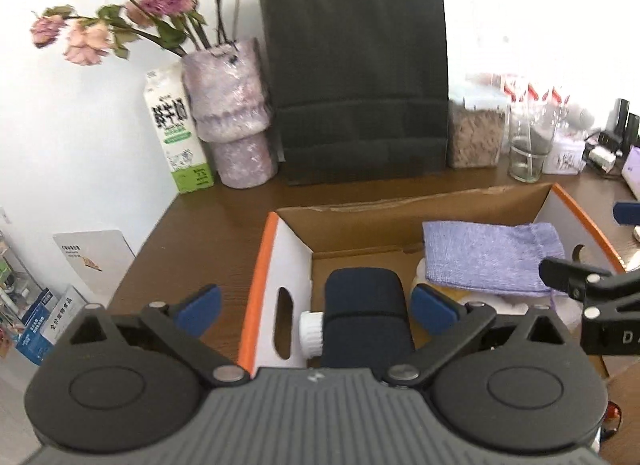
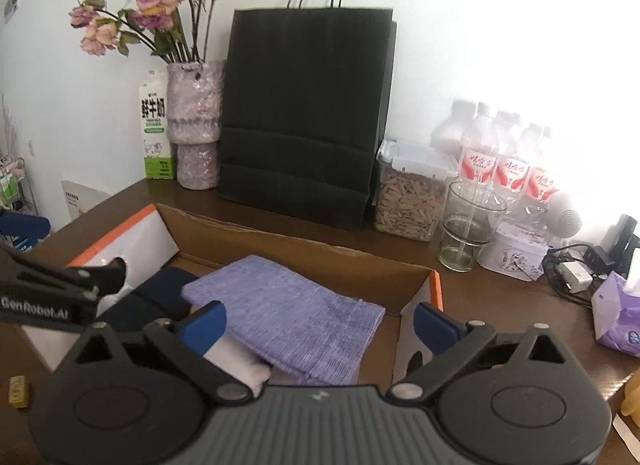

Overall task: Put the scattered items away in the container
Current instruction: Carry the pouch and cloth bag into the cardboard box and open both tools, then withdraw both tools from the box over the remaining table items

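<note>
A plain white wall [image 2: 460, 25] rises behind the dark brown wooden tabletop [image 2: 500, 293], washed out by bright light toward the wall's right side

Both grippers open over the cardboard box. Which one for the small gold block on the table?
Left, probably. The gold block lies outside the cardboard box's left wall, on the left gripper's side. The right gripper hangs over the purple cloth, further right.
</note>
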The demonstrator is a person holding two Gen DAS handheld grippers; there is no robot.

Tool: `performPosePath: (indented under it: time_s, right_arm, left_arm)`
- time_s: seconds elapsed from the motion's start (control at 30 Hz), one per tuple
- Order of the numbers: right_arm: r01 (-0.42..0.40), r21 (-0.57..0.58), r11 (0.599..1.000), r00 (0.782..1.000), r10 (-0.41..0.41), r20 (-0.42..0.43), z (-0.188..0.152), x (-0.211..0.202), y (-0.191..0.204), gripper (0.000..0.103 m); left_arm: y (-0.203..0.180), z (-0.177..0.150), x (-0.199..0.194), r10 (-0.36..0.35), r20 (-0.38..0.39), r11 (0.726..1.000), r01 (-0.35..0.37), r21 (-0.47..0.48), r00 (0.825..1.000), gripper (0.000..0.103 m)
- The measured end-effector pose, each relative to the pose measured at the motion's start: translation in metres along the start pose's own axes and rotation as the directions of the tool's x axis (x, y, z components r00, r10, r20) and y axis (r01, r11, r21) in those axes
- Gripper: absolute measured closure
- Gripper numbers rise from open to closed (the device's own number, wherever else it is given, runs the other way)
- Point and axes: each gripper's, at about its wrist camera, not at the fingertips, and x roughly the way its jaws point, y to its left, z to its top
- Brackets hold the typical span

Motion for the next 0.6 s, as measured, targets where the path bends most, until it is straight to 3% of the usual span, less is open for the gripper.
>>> performPosePath:
  time_s: [0.2, 0.4, 0.6]
  right_arm:
    - [-0.011, 0.015, 1.0, 0.999, 0.01, 0.042, -0.013, -0.047, 0.01, 0.0]
    - [-0.038, 0.02, 0.999, 0.998, 0.037, 0.054, -0.038, -0.093, 0.021, 0.0]
    - [-0.059, 0.021, 0.998, 0.997, 0.058, 0.043, -0.067, -0.125, 0.031, 0.0]
  left_arm:
    - [0.017, -0.014, -0.045, 0.003, 0.071, 1.0, -0.001, -0.02, 0.997, 0.0]
    - [0.037, -0.036, -0.085, -0.054, 0.129, 0.996, 0.063, -0.07, 0.99, 0.0]
    - [0.048, -0.068, -0.11, -0.073, 0.138, 0.99, 0.088, -0.11, 0.988, 0.0]
